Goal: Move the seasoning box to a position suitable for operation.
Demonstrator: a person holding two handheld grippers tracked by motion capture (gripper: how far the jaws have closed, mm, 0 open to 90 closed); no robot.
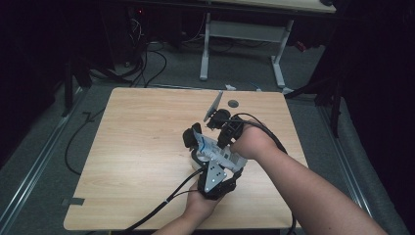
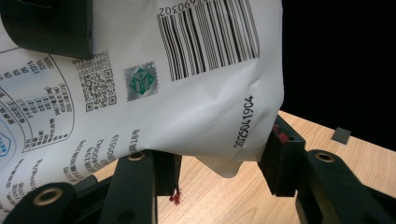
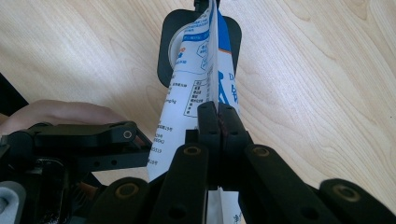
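Note:
A white pouch [image 1: 209, 147] with blue print and a barcode [image 2: 205, 37] hangs over the middle of the wooden table [image 1: 137, 147], held from both sides. My left gripper [image 1: 210, 169] comes from the front edge, and its jaws [image 2: 222, 163] clamp the pouch's lower body, which creases at the right pad [image 2: 280, 156]. My right gripper [image 1: 222, 134] reaches in from the right and is shut [image 3: 218, 116] on the pouch's thin side seam [image 3: 212, 56]. Under the pouch's far end sits a black rounded object [image 3: 233, 37]; what it is I cannot tell.
A small grey round mark [image 1: 233, 103] lies near the table's far edge, and a grey tape strip [image 1: 73, 201] at its front left corner. Beyond the table stand a white desk frame [image 1: 205, 49] and floor cables [image 1: 147, 63]. A small grey square [image 2: 342, 135] lies on the wood.

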